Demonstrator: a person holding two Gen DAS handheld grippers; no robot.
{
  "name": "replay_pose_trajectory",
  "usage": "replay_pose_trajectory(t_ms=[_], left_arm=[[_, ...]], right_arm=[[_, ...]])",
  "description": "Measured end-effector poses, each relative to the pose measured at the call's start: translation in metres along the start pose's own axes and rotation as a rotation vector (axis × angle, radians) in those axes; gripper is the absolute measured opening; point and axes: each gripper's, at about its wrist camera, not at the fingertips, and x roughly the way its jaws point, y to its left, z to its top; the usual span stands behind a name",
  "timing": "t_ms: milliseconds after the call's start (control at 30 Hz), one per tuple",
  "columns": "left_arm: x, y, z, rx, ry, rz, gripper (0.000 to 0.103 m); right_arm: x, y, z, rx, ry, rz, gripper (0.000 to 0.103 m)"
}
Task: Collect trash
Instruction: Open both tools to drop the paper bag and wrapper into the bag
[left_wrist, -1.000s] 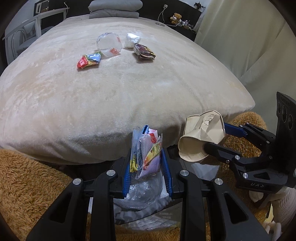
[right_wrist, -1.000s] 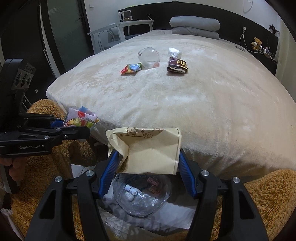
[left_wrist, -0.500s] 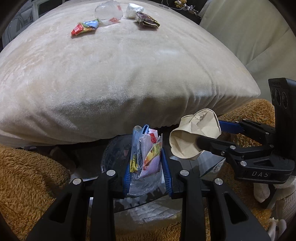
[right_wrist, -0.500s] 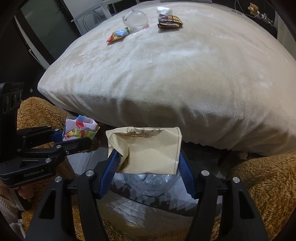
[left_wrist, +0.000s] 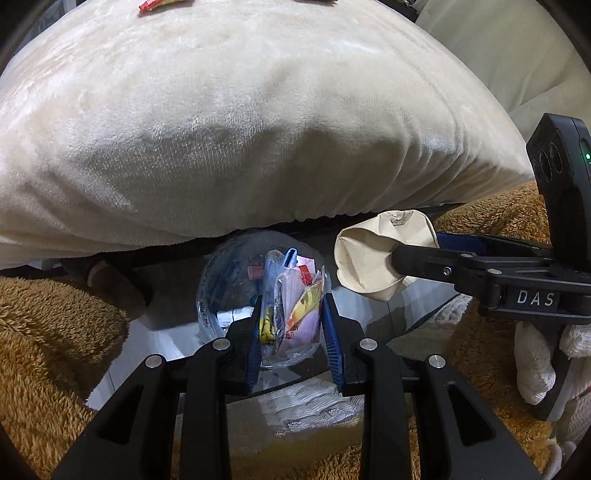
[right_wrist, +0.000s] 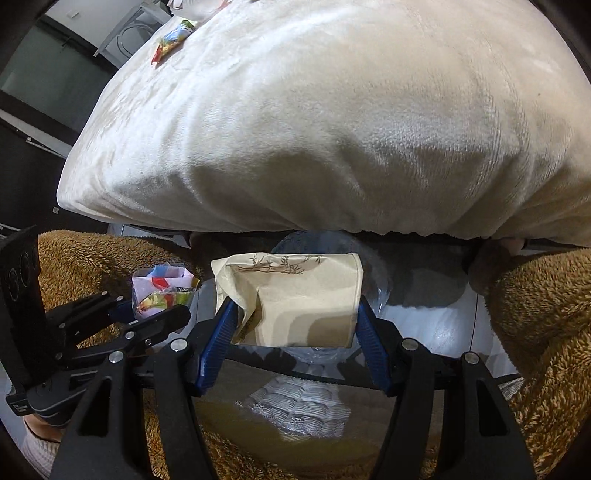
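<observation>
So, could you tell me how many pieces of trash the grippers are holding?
2: a clear bag of wrappers in the left gripper, a crumpled paper bag in the right gripper.

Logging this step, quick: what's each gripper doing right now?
Left gripper: shut on wrappers.
Right gripper: shut on paper bag.

bed cover (left_wrist: 236, 122): cream plush cloth, soft sheen | rug (left_wrist: 48, 332): tan shaggy pile, matt | paper bag (right_wrist: 299, 299): beige matt paper, creased | wrappers (left_wrist: 291, 306): glossy crinkled plastic film | bin liner (left_wrist: 229, 280): clear shiny plastic | gripper bodies: black matt plastic, metal screws; jaws: ribbed blue pads
</observation>
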Motion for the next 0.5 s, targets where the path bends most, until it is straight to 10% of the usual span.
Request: replay_pose_trajectory(t_ms=[500], left_arm=[[0.016,0.013,0.006,-0.088,0.056,-0.022,0.051]], right_arm=[[0.015,-0.025,0.004,0.15,0.054,0.1,0.071]])
